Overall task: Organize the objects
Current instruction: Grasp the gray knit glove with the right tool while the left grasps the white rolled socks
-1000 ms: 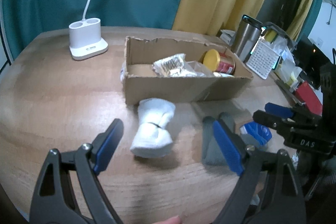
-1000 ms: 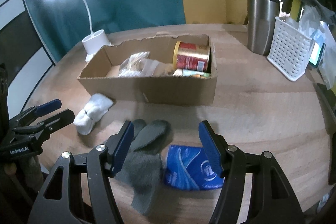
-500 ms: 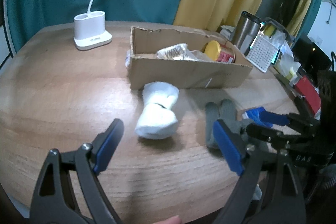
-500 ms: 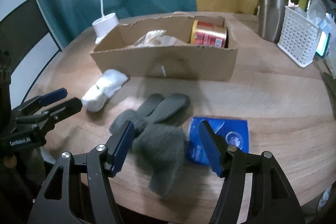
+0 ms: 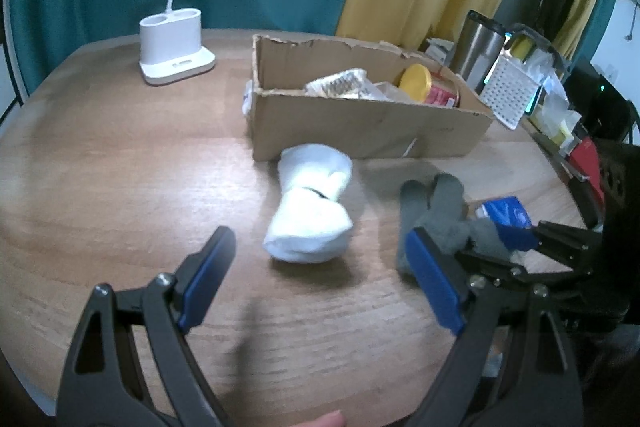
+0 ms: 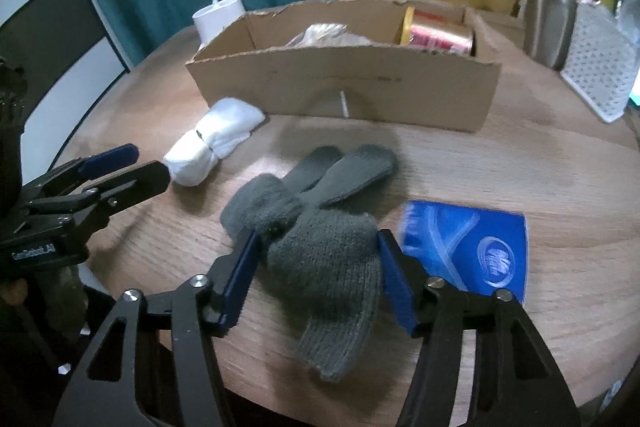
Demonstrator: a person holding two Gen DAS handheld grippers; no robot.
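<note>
A person's right gripper (image 6: pixel 316 255) straddles a bundle of grey knitted socks (image 6: pixel 320 227) on the round wooden table (image 6: pixel 520 163), its blue pads having just been closing, with the wool between them. The pads sit at the flanks of the bundle; whether they press it yet cannot be told, and the jaws stand at a middling width. The left gripper (image 5: pixel 316 283) hangs wide and empty near the table's edge, a rolled white sock pair (image 5: pixel 310 211) lying just ahead of it at 12 o'clock.

From the grey socks in the right wrist view, the cardboard box (image 6: pixel 340 87) stands at 12 o'clock (already holding a gold-and-red tin (image 6: pixel 440 31) and a crinkled packet (image 6: pixel 324 35)), the white pair lies at 10 o'clock, and a flat blue packet (image 6: pixel 468 247) rests just beside them at 3 o'clock.

The likely trouble, judged from the layout: the grey bundle is loose and spread, with two toes fanned out toward the box, so a pinch may catch only one sock or a fold of wool and leave the rest trailing on the table. The right-hand pad sits close to the blue packet's edge and could nip or drag it along. The box's front wall is torn and low; a dangling sock might snag on it.

Legible writing is scarce: the left gripper's body carries white lettering, too small to read, and the blue packet shows a round pale logo, its text illegible.
</note>
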